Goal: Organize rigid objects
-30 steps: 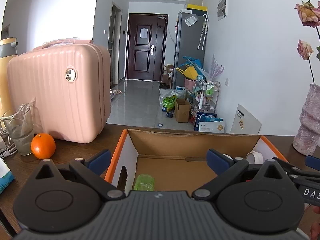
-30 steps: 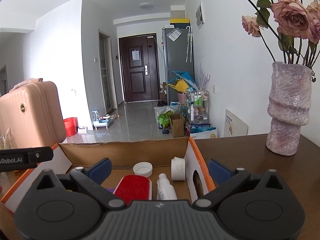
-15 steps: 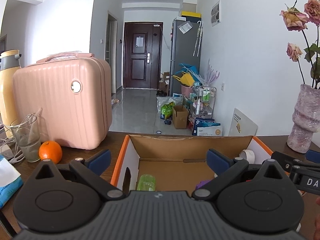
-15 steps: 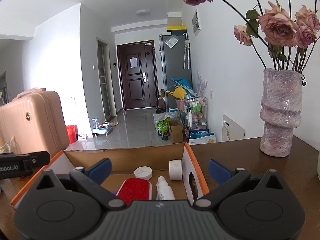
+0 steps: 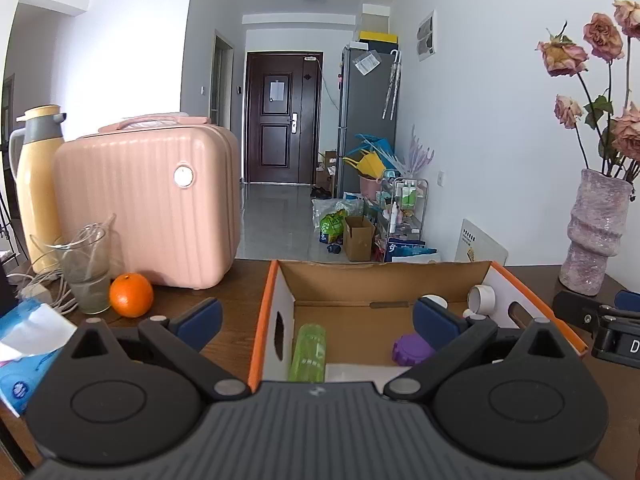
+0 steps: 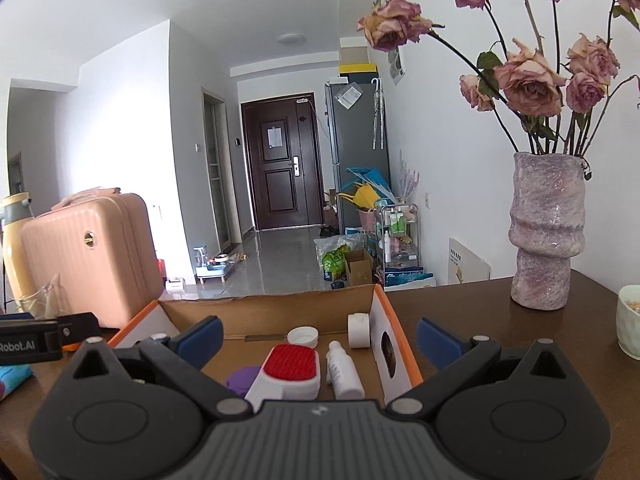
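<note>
An orange-edged cardboard box [image 5: 262,312] [image 6: 394,334] sits on the dark wooden table. Inside lie a green bottle [image 5: 307,350], a purple lid [image 5: 410,348] [image 6: 240,380], a red-and-white brush [image 6: 290,368], a small white bottle [image 6: 344,372], a white cap [image 6: 303,337] and a white tape roll [image 5: 482,298] [image 6: 359,330]. My left gripper [image 5: 316,316] hovers open above the box's near left side, holding nothing. My right gripper [image 6: 318,334] hovers open over the box's right wall, also holding nothing. Each gripper shows at the edge of the other's view.
A pink hard case [image 5: 148,204], a yellow thermos [image 5: 34,184], a glass [image 5: 86,268], an orange [image 5: 131,295] and a tissue pack [image 5: 28,344] stand left of the box. A purple vase with dried roses [image 6: 546,232] and a pale cup [image 6: 628,320] stand to the right.
Both grippers have risen and drawn back a little from the box, so more of its contents show. Both stayed open; nothing was picked up.
</note>
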The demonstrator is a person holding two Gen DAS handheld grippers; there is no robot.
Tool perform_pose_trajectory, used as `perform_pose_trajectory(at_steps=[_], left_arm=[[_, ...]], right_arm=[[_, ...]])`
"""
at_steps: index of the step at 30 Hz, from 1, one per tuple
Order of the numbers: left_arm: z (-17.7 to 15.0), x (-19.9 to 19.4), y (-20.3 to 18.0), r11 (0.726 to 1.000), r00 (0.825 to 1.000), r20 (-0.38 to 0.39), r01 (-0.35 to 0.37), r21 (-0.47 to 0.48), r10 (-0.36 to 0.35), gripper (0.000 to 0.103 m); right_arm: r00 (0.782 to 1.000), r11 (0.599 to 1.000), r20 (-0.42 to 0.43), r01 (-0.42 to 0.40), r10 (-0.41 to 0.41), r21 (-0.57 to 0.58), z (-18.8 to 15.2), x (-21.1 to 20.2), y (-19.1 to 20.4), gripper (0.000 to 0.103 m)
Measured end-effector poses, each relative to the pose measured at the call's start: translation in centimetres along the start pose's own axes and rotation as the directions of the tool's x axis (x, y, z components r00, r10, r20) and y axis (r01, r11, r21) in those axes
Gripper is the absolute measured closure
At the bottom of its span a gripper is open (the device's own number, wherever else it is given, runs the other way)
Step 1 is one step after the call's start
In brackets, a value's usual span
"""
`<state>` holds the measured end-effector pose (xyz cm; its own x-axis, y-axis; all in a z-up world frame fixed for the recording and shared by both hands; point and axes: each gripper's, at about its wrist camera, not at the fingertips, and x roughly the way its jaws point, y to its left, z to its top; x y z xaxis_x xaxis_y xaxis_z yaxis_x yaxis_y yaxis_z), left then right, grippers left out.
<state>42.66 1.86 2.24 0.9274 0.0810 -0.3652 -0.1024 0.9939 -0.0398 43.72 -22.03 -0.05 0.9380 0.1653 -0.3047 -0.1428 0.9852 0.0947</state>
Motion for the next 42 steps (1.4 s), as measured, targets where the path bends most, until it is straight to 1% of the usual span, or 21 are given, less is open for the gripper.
perform_pose_trajectory(at_steps=[9,16,20,29,36,42], left_arm=[[-1.3,-4.7,1.1,1.000,1.000,0.010,-0.003,0.008,0.003,0.000],[-2.4,-9.1,1.1,1.000,1.000,0.025,0.005,0.025,-0.005,0.000],[-3.4,-11.9,0.8,0.999,1.000,0.027,0.009,0.037,-0.010,0.000],[-6.6,-18.7,0.2,0.999,0.999,0.038,0.006,0.054,-0.008,0.000],[-9.5,-22.9,0.5,0.999,1.000,0.029,-0.013,0.043,0.011,0.000],[-11.6,-25.8,0.9,0.999,1.000,0.022,-0.022,0.039,0.021,0.000]], right_arm=[[1.000,1.000,0.017,-0.015,0.014,0.013,-1.3,-4.6,0.8,0.000],[0.999,0.999,0.045,-0.032,0.032,0.011,-2.1,-9.5,1.2,0.000],[0.998,0.999,0.052,-0.044,0.045,-0.010,-2.9,-12.5,1.8,0.000],[0.998,0.997,0.040,-0.053,0.055,-0.058,-6.1,-19.5,2.9,0.000],[0.998,0.994,0.021,-0.061,0.063,-0.087,-8.7,-24.4,3.3,0.000],[0.998,0.995,0.018,-0.062,0.064,-0.080,-10.4,-27.8,3.2,0.000]])
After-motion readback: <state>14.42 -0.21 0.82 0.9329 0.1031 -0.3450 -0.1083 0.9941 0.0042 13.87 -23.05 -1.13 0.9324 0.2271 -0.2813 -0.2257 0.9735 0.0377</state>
